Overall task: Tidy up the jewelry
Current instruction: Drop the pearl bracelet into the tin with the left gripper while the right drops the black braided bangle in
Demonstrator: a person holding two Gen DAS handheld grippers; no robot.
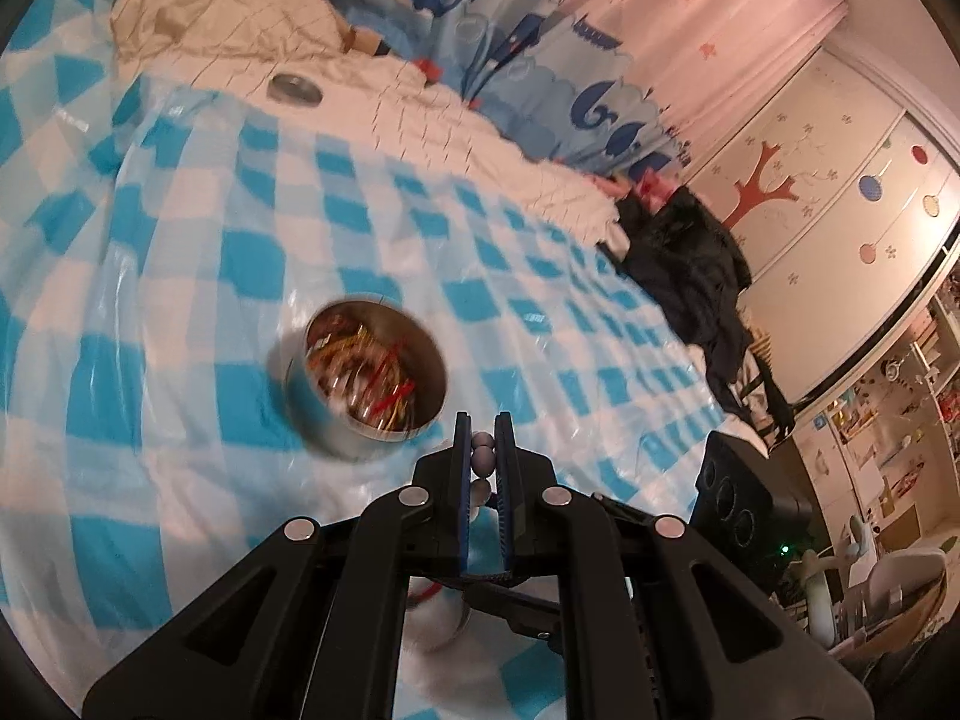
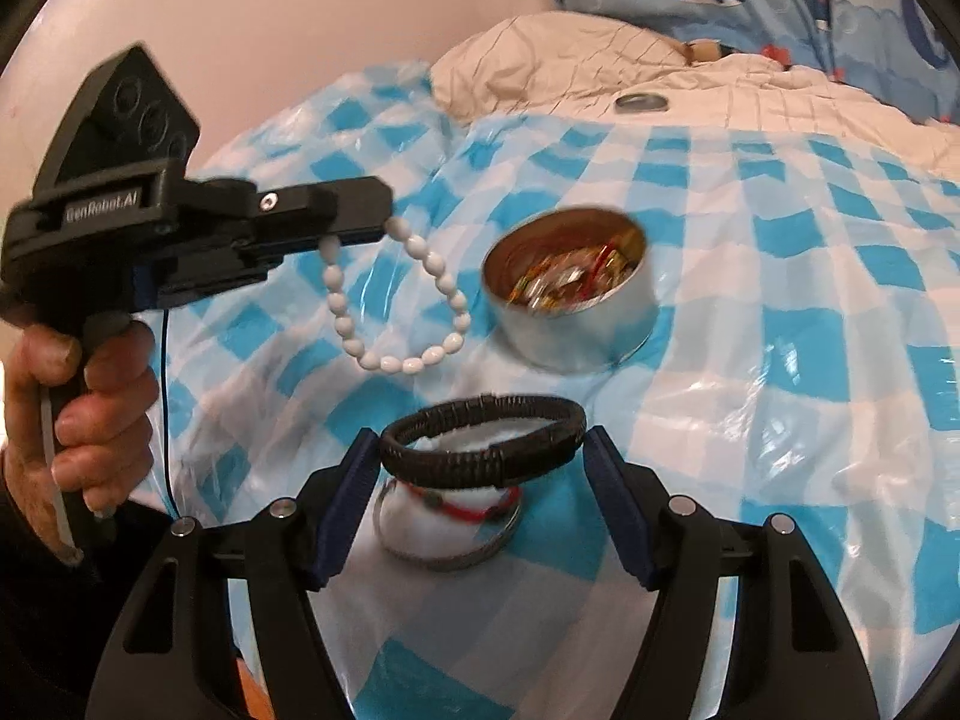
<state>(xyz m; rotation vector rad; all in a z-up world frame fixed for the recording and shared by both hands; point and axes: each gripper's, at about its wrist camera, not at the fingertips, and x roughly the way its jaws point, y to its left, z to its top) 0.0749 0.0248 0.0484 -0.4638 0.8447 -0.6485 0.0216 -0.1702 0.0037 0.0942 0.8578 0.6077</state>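
My left gripper (image 1: 483,443) is shut on a white bead bracelet (image 1: 483,459); in the right wrist view the bracelet (image 2: 396,312) hangs as a loop from that gripper (image 2: 378,222), left of a round metal tin (image 2: 570,294) full of gold and red jewelry. The tin (image 1: 366,384) also shows just ahead and left of my left gripper. My right gripper (image 2: 483,450) is open, its fingers either side of a black braided leather bracelet (image 2: 483,441) sitting atop a white stand (image 2: 447,525). A red cord bracelet (image 2: 474,510) and a silver bangle (image 2: 450,558) ring the stand lower down.
Everything rests on a blue-and-white checked plastic sheet (image 2: 780,330) over a bed. The tin's lid (image 1: 294,87) lies far back on the cream quilt (image 2: 600,60). Dark clothing (image 1: 690,258) is heaped at the bed's right edge.
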